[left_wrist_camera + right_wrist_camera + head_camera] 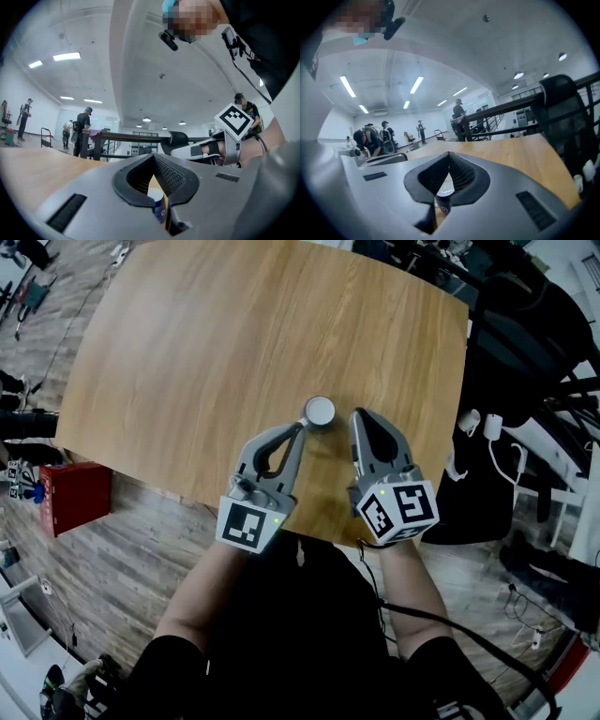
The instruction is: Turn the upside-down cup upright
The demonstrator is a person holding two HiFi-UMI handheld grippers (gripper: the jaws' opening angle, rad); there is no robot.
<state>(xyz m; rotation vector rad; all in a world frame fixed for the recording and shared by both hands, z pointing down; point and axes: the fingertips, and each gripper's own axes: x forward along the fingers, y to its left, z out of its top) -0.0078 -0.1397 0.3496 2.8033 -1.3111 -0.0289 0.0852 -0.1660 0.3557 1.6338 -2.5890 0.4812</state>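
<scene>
The cup (320, 411) stands on the wooden bench (206, 352), close to the bench's near edge. Its flat white base faces up, so it is not yet turned upright. Its side is dark below the white base.

The left gripper (301, 427) lies just to the near left of the cup, with its tip pointing at the cup and almost against its side; I cannot tell whether the two touch. In the left gripper view its fingers (176, 176) meet at their tips and grip nothing. The narrow gap behind the tips shows the cup (159, 206) beyond, white on top and dark blue below.

The right gripper (356, 415) sits just to the right of the cup, with its tip level with the cup and a little apart from it. Its fingers (461, 173) are also closed tip to tip with nothing held, and the cup (442, 206) shows through the slit beneath the tips in the right gripper view.

So the cup stands between the two tips and slightly beyond them, free of both. Each gripper carries its marker cube on the side away from the cup, toward the person.

Far to the left of the cup, off the bench, a red box (70, 495) stands on the floor. Well to the right of the cup is a black chair (525, 324).
</scene>
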